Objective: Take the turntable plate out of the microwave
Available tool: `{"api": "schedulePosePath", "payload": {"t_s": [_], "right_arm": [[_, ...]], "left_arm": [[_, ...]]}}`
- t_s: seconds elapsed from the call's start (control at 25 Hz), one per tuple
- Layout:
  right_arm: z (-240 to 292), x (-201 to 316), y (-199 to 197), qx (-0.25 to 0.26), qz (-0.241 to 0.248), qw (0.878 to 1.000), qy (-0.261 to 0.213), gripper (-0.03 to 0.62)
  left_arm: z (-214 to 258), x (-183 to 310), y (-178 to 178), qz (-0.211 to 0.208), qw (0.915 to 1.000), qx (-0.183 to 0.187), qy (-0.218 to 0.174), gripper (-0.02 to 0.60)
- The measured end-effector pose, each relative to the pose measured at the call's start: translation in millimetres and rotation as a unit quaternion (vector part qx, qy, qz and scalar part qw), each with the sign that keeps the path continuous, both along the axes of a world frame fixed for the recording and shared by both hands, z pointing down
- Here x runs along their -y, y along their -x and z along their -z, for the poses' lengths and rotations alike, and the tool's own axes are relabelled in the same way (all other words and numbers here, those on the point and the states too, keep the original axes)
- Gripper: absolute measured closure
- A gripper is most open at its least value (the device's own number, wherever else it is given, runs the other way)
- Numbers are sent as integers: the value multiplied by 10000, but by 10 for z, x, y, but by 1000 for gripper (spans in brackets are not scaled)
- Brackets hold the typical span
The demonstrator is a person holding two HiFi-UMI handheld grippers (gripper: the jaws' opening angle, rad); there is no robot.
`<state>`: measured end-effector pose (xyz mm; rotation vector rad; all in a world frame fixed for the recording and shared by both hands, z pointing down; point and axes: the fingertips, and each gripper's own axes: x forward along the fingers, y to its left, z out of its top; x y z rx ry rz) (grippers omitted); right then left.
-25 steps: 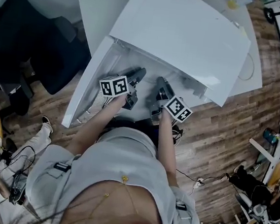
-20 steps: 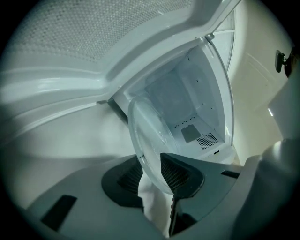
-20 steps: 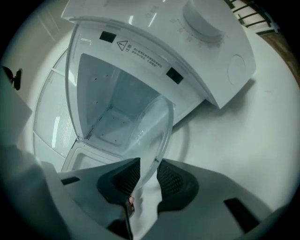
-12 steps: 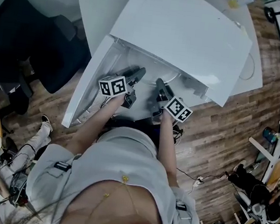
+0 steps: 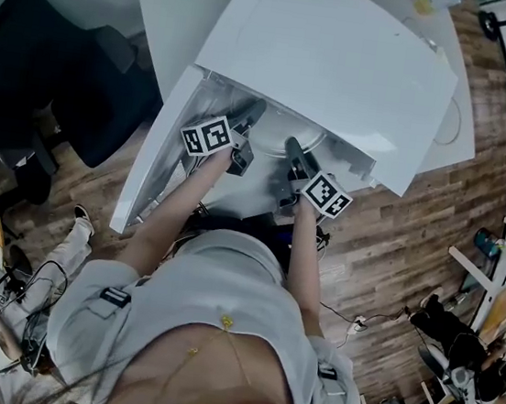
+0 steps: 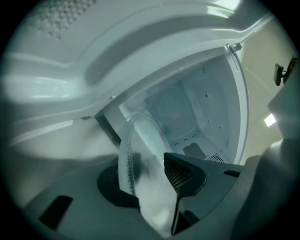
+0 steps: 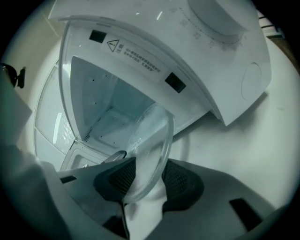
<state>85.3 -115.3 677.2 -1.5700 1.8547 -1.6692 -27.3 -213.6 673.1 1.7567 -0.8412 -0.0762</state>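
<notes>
The glass turntable plate (image 5: 286,129) sits at the mouth of the open microwave (image 5: 345,61), upper centre of the head view. The jaws of the 2 tools, left gripper (image 6: 150,178) and right gripper (image 7: 143,180), have just been opening and stand spread, with the plate's rim between them.

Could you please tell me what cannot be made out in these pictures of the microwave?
Microwave cavity: head view, hidden under its own top.
Turntable plate: head view, mostly hidden under that top.
Warning label print: right gripper view, too small.
Dial: right gripper view, cut off by the top edge.
Yellow item: head view, too small.
</notes>
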Motion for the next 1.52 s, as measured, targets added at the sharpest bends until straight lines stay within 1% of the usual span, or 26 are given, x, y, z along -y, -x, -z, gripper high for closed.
{"api": "schedulePosePath", "payload": {"t_s": [0.08,0.2,0.24,0.28,0.36,0.4,0.48,0.6,0.68,0.84,1.0,1.12,1.24,1.32,1.4,1.52], "right_arm": [[18,117,-83,72,-128,9999,-82,397],[-2,297,-219,91,-359,9992,-144,394],[-18,341,-262,136,-463,9988,-127,408],[-31,369,-295,210,-567,9981,-105,439],[-35,378,-318,413,-740,9963,-138,464],[-29,371,-313,521,-815,9951,-182,478],[-12,359,-295,683,-926,9931,-227,491],[57,362,-294,586,-859,9936,-450,498],[101,354,-289,487,-785,9941,-575,503],[174,277,-286,363,-654,9948,-690,505],[265,194,-269,340,-585,9944,-818,505],[407,157,-176,412,-573,9921,-1040,507],[465,41,-200,316,-631,9928,-970,507],[547,-17,-187,353,-637,9920,-1034,507],[644,-73,-165,419,-662,9904,-1138,507],[681,-221,-180,401,-834,9901,-1057,508]], "left_arm": [[5,26,-5,56,9999,-112,18,410],[-6,54,7,137,9998,-152,22,421],[-10,56,11,168,9997,-179,37,449],[-8,54,12,201,9995,-244,55,456],[6,47,14,276,9986,-432,109,482],[13,47,20,301,9983,-491,131,487],[32,49,35,309,9982,-493,125,489],[75,31,48,358,9982,-475,46,491],[91,-6,73,456,9974,-545,71,492],[115,-146,102,585,9958,-681,186,497],[194,-256,122,588,9957,-708,131,497],[309,-308,185,565,9956,-743,27,497],[417,-385,181,530,9956,-771,-16,495],[501,-443,185,486,9958,-771,-67,497],[583,-500,185,394,9963,-749,-145,497],[675,-586,169,189,9971,-693,-253,494]]}}
